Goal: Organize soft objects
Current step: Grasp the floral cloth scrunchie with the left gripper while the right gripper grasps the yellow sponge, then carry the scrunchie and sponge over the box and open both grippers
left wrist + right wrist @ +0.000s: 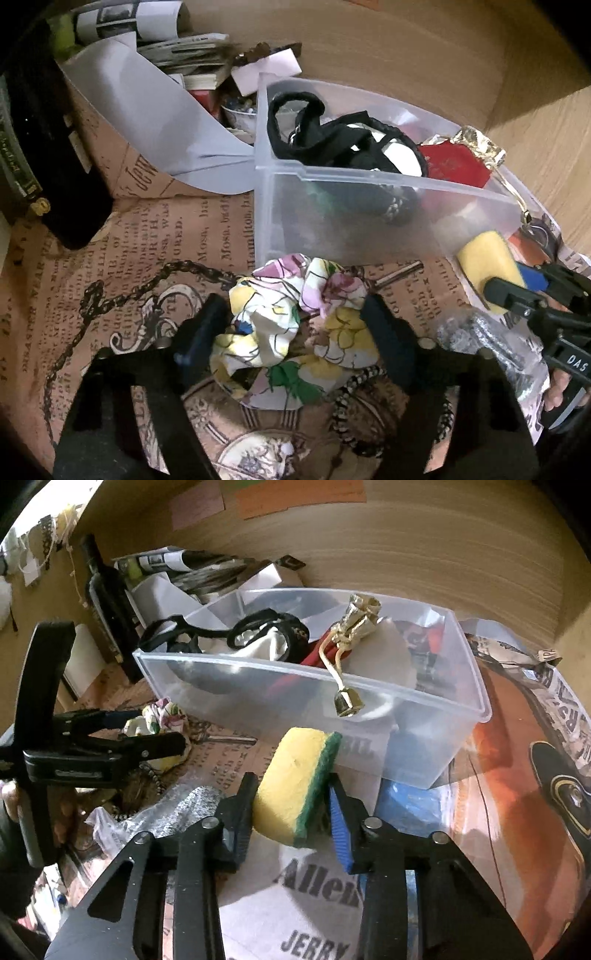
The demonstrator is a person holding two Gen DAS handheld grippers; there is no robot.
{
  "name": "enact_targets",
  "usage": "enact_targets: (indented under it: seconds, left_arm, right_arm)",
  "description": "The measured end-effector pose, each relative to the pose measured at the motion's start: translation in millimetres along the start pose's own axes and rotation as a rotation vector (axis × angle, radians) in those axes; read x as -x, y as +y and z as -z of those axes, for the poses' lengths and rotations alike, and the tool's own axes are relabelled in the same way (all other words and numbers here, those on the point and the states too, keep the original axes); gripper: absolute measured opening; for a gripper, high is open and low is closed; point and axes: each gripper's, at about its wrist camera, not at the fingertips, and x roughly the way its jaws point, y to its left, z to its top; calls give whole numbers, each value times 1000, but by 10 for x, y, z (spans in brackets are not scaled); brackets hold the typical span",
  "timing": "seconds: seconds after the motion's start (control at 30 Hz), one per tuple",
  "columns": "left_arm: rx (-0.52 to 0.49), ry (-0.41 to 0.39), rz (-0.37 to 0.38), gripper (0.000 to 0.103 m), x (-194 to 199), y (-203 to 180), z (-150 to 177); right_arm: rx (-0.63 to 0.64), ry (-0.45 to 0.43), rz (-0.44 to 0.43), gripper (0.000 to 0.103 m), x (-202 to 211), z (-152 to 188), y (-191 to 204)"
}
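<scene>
Two soft things are being taken at once. A floral fabric scrunchie (295, 325) is bracketed by the left gripper (295, 332), on the newsprint-patterned sheet (177, 236) at 6 o'clock of the clear plastic bin (369, 206). Its pads sit against the cloth on both sides; the tongs are judged clamped on it, though how firmly cannot be told. It is judged very light, limp and bunchy; a grip across the thickest gathered part is advised, since a loose fold would slip out.

A yellow sponge with green scouring face (295, 786) is clamped between the right gripper (291, 805) pads, one pad on the yellow face, the blue pad on the green face. It stands on edge just beside the bin's near wall, at about 6 o'clock of it. It is judged light, springy, squashable and not fragile; the rough green side should give good friction.

Bin contents: black straps or bands (266, 627), something white, a red item (458, 166), and a gold foil-like piece (360, 620) with a cord and bell-shaped end hung over the near rim. Room is left at the bin's 3 o'clock end. A silvery item in a clear bag (177, 808) lies between the two grippers.
</scene>
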Motion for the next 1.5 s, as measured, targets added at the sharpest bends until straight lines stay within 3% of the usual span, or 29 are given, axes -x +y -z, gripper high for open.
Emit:
enact_targets:
  seconds: [0.17, 0.33, 0.5, 0.9, 1.17, 1.5]
  left_arm:
    - [16, -14, 19, 39, 152, 62, 136]
    - [20, -31, 30, 27, 337, 30, 312]
    - [24, -81, 40, 25, 658, -34, 388]
    - [-4, -273, 72, 24, 1251, -125, -1]
    - [-31, -354, 76, 25, 1200, -224, -452]
    - [-52, -314, 78, 25, 828, -316, -832]
  right_arm:
    - [-1, -37, -14, 28, 84, 18, 7]
    - [3, -77, -11, 28, 223, 18, 24]
    - [2, -128, -4, 28, 407, -15, 27]
    - [20, -286, 6, 28, 815, -288, 99]
    - [67, -348, -1, 28, 820, -598, 179]
    - [97, -300, -6, 28, 414, -881, 212]
